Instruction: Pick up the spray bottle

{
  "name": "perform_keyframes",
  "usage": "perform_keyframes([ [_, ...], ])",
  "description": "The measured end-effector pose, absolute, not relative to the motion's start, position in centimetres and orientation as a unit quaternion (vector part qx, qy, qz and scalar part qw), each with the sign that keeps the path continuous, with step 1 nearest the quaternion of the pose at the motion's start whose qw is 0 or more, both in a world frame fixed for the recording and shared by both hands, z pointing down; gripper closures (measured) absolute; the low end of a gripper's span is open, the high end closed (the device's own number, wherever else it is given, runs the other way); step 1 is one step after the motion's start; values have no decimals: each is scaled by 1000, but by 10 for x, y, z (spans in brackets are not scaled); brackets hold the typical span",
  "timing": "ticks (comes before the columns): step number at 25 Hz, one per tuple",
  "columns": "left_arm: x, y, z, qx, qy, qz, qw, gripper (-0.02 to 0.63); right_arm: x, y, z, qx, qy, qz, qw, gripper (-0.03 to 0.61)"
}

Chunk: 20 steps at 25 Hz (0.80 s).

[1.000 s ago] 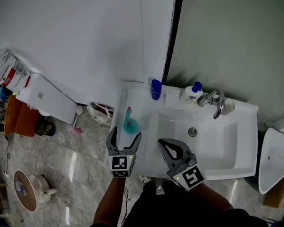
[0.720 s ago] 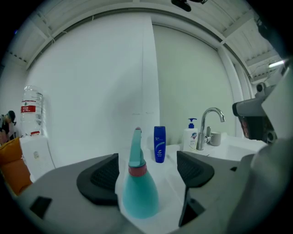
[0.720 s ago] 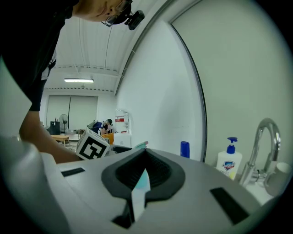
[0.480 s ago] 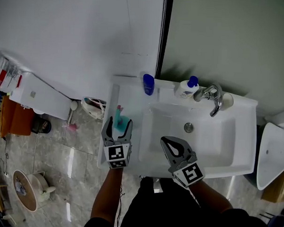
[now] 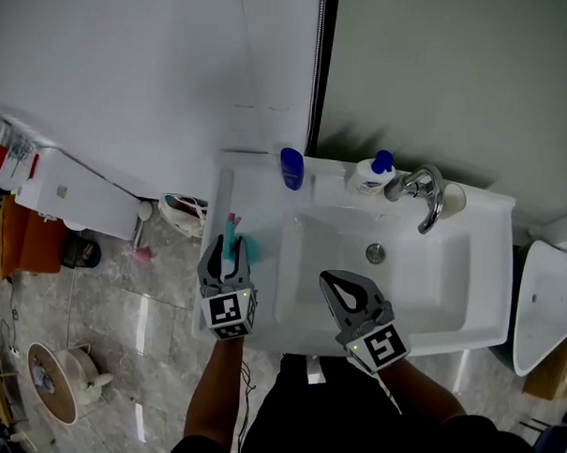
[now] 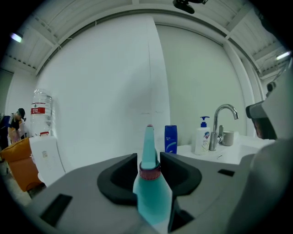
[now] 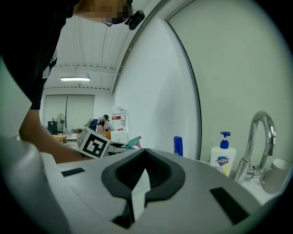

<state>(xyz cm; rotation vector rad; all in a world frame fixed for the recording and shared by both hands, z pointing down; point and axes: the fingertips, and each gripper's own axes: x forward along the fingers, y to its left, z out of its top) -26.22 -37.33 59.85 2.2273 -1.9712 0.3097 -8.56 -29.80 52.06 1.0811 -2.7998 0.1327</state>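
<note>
The teal spray bottle [image 5: 234, 239] with a pink collar stands on the left ledge of the white sink [image 5: 488, 277]. My left gripper [image 5: 228, 250] is around it and its jaws are closing. In the left gripper view the bottle's neck [image 6: 149, 151] fills the gap and both pads touch its collar. My right gripper [image 5: 332, 281] hovers over the sink's front edge, apart from the bottle. Its jaws are shut with nothing between them, as the right gripper view [image 7: 144, 154] also shows.
A blue bottle [image 5: 291, 168], a white pump bottle [image 5: 365, 177], a chrome faucet [image 5: 425, 197] and a cup [image 5: 456, 209] line the back of the sink. A white cabinet [image 5: 74, 198] stands at the left, and a white fixture [image 5: 542, 317] at the right.
My left gripper moved forward around the spray bottle and its jaws narrowed onto the neck. The right gripper sank a little and stayed shut.
</note>
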Motion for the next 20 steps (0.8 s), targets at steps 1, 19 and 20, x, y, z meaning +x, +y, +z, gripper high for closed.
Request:
perform_keyframes([
  [1, -262, -373, 598, 742, -658, 105, 74, 468, -86, -298, 521, 359, -930, 44, 70, 580],
  [19, -261, -371, 596, 740, -661, 101, 69, 486, -75, -290, 528, 356, -930, 39, 85, 580],
  [20, -261, -370, 595, 740, -662, 100, 69, 486, -73, -289, 528, 357, -930, 38, 85, 580],
])
